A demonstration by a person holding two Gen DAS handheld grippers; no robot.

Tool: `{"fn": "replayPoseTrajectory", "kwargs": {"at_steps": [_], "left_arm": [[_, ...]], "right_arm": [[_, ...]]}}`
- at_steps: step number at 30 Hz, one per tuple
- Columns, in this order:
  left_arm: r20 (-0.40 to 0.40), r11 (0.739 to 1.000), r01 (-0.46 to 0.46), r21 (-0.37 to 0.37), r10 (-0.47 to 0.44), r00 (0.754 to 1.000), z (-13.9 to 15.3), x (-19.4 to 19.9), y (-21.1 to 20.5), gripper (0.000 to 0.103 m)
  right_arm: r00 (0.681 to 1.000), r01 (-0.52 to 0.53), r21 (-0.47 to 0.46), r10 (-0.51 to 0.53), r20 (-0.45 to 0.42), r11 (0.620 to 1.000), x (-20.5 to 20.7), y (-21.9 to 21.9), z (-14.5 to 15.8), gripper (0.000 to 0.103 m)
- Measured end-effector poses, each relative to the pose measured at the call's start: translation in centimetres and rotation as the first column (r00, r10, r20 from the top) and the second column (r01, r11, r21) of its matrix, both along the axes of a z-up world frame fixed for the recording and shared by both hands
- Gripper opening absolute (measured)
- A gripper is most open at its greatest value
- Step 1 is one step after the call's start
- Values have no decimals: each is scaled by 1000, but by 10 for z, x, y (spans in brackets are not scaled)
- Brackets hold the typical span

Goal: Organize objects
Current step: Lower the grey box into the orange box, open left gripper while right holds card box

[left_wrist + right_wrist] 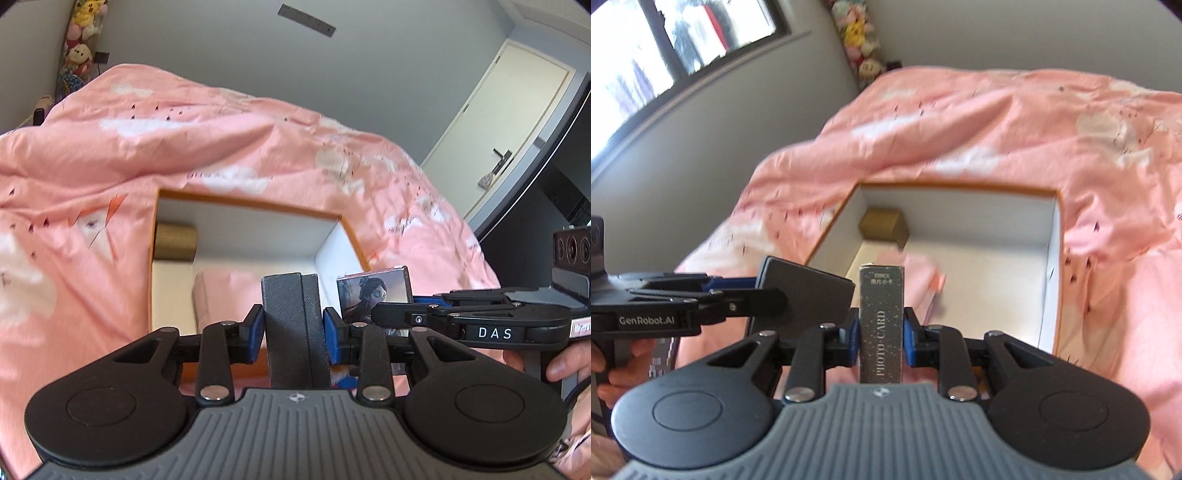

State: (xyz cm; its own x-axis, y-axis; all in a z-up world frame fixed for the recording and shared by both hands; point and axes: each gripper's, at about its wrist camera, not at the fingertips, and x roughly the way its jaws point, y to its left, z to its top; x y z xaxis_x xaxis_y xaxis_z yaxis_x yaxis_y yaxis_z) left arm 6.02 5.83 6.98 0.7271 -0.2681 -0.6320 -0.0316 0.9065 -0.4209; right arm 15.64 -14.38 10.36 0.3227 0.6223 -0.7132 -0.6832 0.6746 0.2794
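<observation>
Left wrist view: the left gripper [293, 328] is clamped on a dark grey textured case [291, 325], its blue pads [256, 332] pressing both narrow sides so the case stands upright between them. Beyond it lies an open storage box [236, 206] with white inner walls and an orange-brown rim, sunk into a pink duvet [92, 177] printed with white clouds. Inside the box, against its far left corner, sits a small gold box [175, 240], and some pink fabric [225, 295] lies on the floor of the box. To the right, the right gripper [380, 317] reaches in sideways, holding a photo card box [373, 295] whose front shows a printed portrait; a hand [569, 363] grips its handle at the picture's edge. Plush toys [83, 33] hang in the far corner of the room.

Right wrist view: the right gripper [881, 336] is closed on the photo card box [881, 321], seen edge-on with "PHOTO CARD" lettering, upright between the blue pads [854, 339]. Ahead is the open storage box [1054, 258] on the pink duvet [1015, 129], with the gold box [882, 227] in its far left corner and the pink fabric [919, 284] nearer. At left, the left gripper [768, 291] holds the dark grey case [803, 291] just outside the box's near left wall. A window [665, 44] fills the upper left.
</observation>
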Motion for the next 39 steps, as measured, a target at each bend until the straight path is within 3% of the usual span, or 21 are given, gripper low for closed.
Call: {"fn": "replayPoseTrajectory", "kwargs": {"at_steps": [5, 12, 21, 27, 32, 39], "left_arm": [[21, 1000, -17, 17, 16, 1000, -1, 27, 2, 38], [-7, 999, -38, 3, 38, 999, -27, 67, 15, 38], [-38, 989, -87, -116, 84, 996, -57, 124, 54, 38], [-95, 983, -89, -159, 74, 993, -81, 161, 54, 38], [-154, 985, -92, -145, 69, 986, -102, 185, 47, 38], [-239, 995, -77, -65, 59, 969, -124, 200, 43, 38]], "right_arm": [[997, 77, 34, -77, -6, 996, 29, -1, -2, 24], [987, 152, 40, -150, -62, 988, 63, 8, -28, 24], [966, 242, 6, -240, -100, 970, 99, 12, -61, 24], [955, 281, -16, -282, -94, 959, 119, 13, -73, 24], [953, 282, -27, -284, -109, 959, 131, 19, -85, 24], [940, 309, -45, -312, -136, 950, 148, 24, -103, 24]]}}
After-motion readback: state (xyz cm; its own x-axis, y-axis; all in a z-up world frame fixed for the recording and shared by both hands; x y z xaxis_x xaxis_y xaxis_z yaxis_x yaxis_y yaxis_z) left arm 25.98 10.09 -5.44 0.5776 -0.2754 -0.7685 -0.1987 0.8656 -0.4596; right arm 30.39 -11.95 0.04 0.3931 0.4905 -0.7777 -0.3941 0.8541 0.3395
